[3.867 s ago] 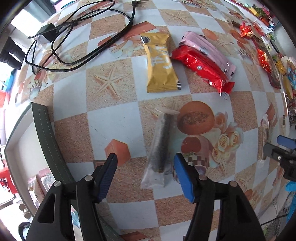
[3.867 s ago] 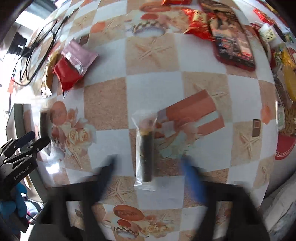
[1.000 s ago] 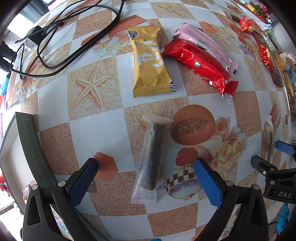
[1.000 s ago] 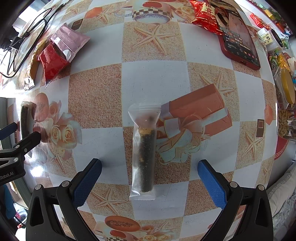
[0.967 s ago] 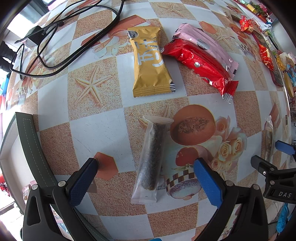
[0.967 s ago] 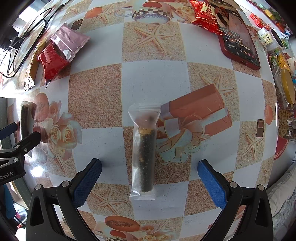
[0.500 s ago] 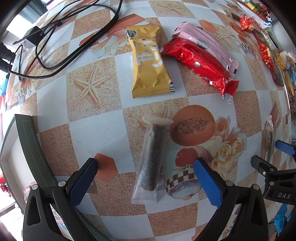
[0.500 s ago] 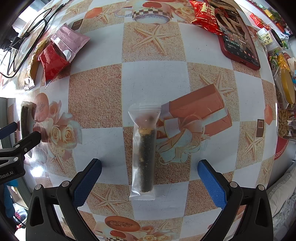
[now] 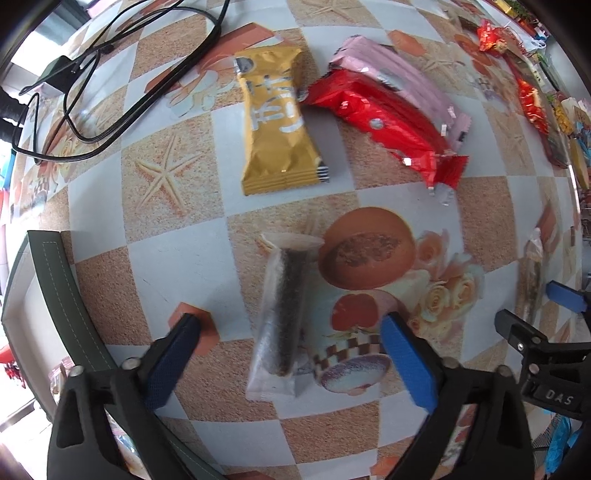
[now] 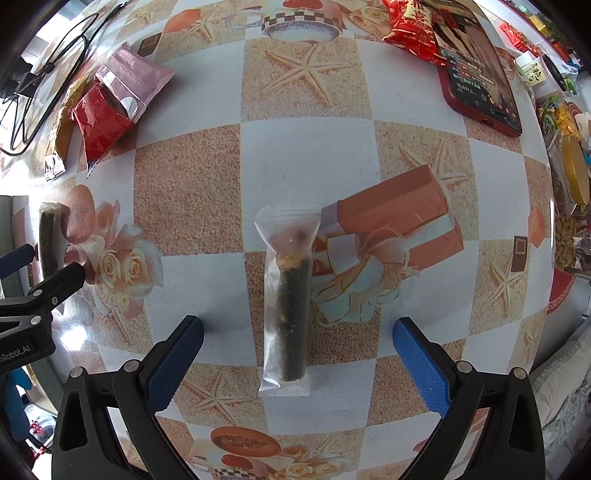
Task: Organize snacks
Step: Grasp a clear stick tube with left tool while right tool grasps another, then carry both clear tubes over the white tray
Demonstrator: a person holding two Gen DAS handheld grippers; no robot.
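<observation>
Two dark snack rolls in clear wrappers lie flat on the patterned tablecloth. One roll [image 9: 282,317] lies between the blue pads of my left gripper [image 9: 291,354], whose jaws are closing but stand well apart from it. The other roll [image 10: 290,306] lies between the pads of my right gripper [image 10: 299,354], also closing and clear of the wrapper. Both grippers point straight down. Farther off lie a yellow packet [image 9: 275,129], a red packet [image 9: 388,122] and a pink packet [image 9: 399,85] partly under the red one.
Black cables and a charger [image 9: 59,77] lie at the far left. A red phone [image 10: 476,62] and more red snack bags [image 10: 410,26] sit at the far right, with jars and nuts [image 10: 567,236] along the right edge. A dark green table edge [image 9: 62,295] runs at the left.
Both grippers' pads have drawn slightly inward toward their rolls. The left view has shifted a little and blurred; the right view is steady. Neither roll has moved.
</observation>
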